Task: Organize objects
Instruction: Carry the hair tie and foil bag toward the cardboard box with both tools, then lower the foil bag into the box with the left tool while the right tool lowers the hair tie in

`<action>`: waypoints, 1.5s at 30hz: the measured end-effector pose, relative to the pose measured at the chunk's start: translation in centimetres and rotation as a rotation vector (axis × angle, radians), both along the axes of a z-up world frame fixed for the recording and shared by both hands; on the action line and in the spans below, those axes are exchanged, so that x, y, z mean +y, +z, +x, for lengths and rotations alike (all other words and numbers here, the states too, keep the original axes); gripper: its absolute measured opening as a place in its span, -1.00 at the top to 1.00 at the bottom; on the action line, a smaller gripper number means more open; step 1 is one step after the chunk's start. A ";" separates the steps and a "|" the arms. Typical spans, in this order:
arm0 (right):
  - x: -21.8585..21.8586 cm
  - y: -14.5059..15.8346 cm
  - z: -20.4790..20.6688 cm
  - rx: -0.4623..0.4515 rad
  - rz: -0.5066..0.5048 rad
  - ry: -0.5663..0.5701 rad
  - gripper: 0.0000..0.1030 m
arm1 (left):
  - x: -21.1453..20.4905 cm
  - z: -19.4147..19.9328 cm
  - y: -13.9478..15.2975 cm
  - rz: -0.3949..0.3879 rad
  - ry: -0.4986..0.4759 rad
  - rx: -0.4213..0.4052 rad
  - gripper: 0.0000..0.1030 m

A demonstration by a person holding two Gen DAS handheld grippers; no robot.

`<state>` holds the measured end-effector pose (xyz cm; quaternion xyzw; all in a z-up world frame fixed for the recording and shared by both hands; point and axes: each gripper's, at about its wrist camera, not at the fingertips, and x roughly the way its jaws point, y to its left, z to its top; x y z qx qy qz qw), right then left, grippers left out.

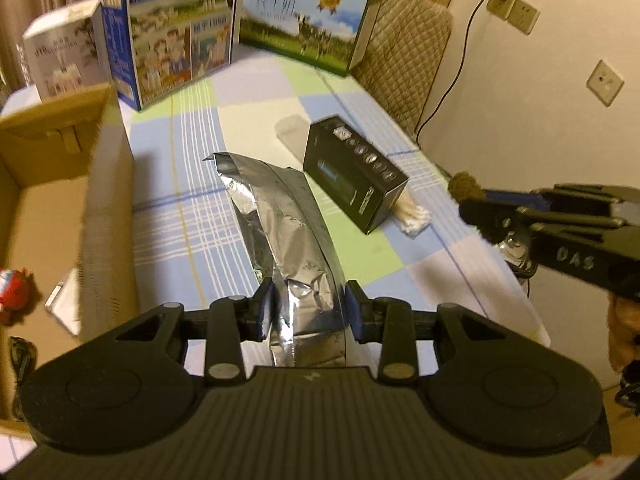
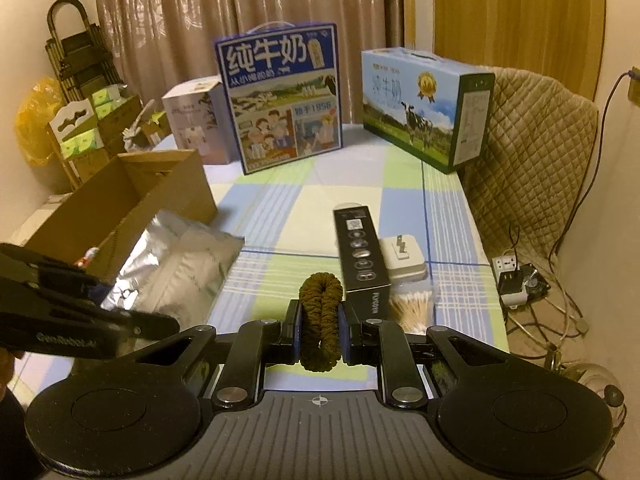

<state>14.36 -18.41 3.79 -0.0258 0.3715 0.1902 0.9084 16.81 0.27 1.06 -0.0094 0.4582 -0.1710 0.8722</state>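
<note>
Clearly mid-carry, both tools loaded. Left gripper (image 1: 309, 312) clamped narrow on the lower end of a silver foil pouch (image 1: 280, 216), pouch sticking out forward past the pads, crumpled where pinched; probably gripped at one end so the bulk hangs free for dropping into the open cardboard box (image 1: 52, 184) just to the left. Right gripper (image 2: 320, 330) squeezed fully closed on a brown fuzzy hair tie (image 2: 320, 320), loop folded double between the pads, held upright and clear of the checked tablecloth (image 2: 288, 208); likely pinched that tightly because so soft and thin a thing would slip otherwise. Left behind on the cloth: a black carton (image 2: 362, 256) lying flat, a white charger case (image 2: 402, 258) touching its right side, a bundle of cotton swabs (image 2: 412, 304) just in front of both. Standing along the far edge, two milk cartons (image 2: 280, 96) and a small white box (image 2: 196, 120), seemingly not part of the sorting. Probable destination for both held items: the cardboard box, already holding something red.
</note>
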 end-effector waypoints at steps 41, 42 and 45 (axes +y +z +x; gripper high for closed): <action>17.4 3.3 -5.5 -0.032 0.108 0.185 0.71 | 18.7 -8.8 10.3 0.175 0.151 -0.144 0.39; 17.9 3.3 -5.4 -0.029 0.104 0.191 0.71 | 19.0 -8.6 10.3 0.176 0.150 -0.144 0.39; 19.3 3.1 -5.0 -0.018 0.096 0.205 0.71 | 19.7 -8.1 10.2 0.187 0.149 -0.141 0.39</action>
